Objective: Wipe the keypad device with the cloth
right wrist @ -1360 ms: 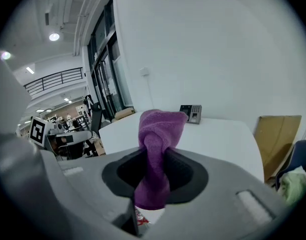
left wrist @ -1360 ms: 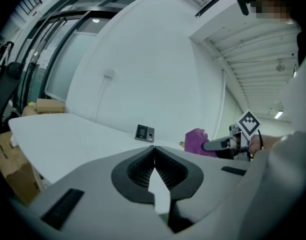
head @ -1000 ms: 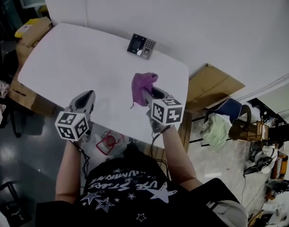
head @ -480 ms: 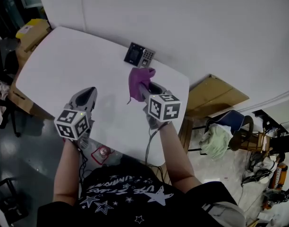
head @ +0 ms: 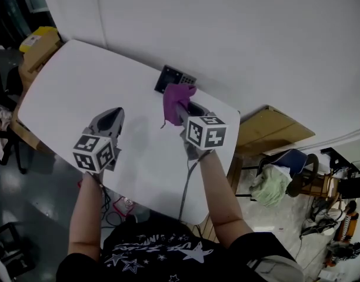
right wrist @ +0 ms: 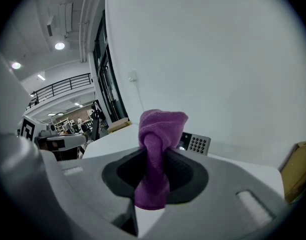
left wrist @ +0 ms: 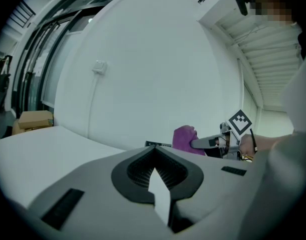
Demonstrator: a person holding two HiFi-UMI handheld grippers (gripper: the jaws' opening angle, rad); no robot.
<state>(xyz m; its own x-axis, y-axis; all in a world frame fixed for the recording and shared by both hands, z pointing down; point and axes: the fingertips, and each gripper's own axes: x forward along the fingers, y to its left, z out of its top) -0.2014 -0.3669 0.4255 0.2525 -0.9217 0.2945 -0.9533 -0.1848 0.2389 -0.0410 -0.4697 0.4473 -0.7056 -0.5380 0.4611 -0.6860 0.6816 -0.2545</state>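
While my right gripper (right wrist: 152,170) is clamping the purple cloth (right wrist: 160,126) — bunched just before the keypad device (right wrist: 195,143) on the table (head: 80,87) — my left gripper (left wrist: 154,176) is hanging closed, empty.

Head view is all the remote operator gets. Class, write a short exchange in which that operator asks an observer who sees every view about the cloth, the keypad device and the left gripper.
Operator: Is the right gripper really clamped on the cloth?
Observer: Yes. The right gripper view shows the right gripper shut on the purple cloth, which bunches above the jaws and hangs below them.
Operator: The cloth covers part of the keypad device for me. Can you see its buttons?
Observer: Yes. In the right gripper view the keypad device shows its button grid just right of the cloth.
Operator: Does the left gripper hold anything?
Observer: No. The left gripper view shows the left gripper with its tips together and nothing between them.
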